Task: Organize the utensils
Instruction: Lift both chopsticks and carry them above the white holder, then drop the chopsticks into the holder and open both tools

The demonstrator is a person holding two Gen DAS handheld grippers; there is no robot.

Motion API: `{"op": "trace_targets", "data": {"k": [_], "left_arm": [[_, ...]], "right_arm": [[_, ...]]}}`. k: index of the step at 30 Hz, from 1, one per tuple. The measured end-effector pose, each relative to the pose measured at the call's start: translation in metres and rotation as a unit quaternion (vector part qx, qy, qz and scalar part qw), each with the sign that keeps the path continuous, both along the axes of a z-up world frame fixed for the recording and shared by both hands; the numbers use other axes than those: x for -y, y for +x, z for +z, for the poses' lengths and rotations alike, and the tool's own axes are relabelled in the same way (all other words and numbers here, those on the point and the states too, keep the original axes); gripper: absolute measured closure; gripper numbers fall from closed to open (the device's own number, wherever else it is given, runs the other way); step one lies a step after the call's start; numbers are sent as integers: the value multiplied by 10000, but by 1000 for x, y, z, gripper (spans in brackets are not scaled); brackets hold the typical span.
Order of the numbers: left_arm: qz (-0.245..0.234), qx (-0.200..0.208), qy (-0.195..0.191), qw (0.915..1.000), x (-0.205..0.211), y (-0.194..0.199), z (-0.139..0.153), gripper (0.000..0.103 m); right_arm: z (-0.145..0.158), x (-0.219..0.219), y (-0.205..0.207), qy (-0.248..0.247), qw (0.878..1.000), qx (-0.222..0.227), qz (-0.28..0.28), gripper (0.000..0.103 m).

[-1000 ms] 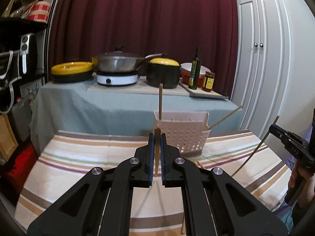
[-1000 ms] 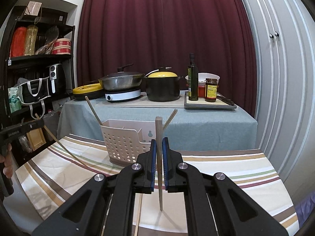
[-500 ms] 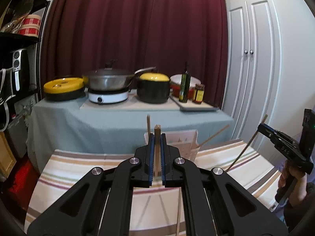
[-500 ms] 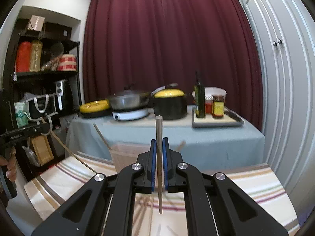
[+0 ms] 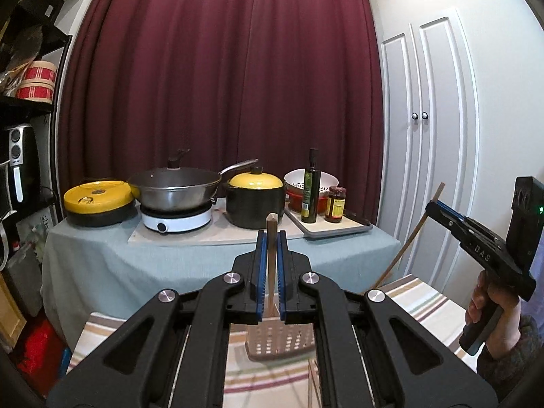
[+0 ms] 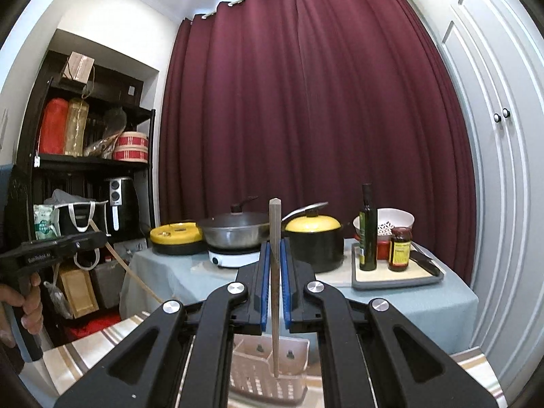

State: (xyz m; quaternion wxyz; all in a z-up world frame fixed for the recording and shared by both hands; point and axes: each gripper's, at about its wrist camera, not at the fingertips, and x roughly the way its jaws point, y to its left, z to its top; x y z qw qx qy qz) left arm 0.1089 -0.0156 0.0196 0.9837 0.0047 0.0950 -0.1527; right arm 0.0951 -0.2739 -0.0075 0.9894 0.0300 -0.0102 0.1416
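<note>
Both grippers, left (image 5: 268,265) and right (image 6: 274,278), are holding jaws clamped on upright chopsticks (image 6: 274,238); the basket (image 6: 268,374) is sitting directly below the right stick's tip, right nearer

A basket (image 6: 268,370) sits on the striped table (image 5: 421,306), cookware table (image 5: 204,258) behind.

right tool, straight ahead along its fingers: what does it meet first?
Probably the black pot with the yellow lid on the far grey-clothed table; depth unclear. The right tool grips a wooden chopstick.
</note>
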Motion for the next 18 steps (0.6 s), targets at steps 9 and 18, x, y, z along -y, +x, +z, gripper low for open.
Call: {"op": "trace_targets", "data": {"k": [9,18], "left_arm": [[82,-70,82,9999,7,33,-9,97],[106,-388,160,9991,13,62,-40,97]], "right_arm": [[-5,-5,32,10,10000,7,-27,96],[-40,-18,68,-187,9990,-390,-139,96]]}}
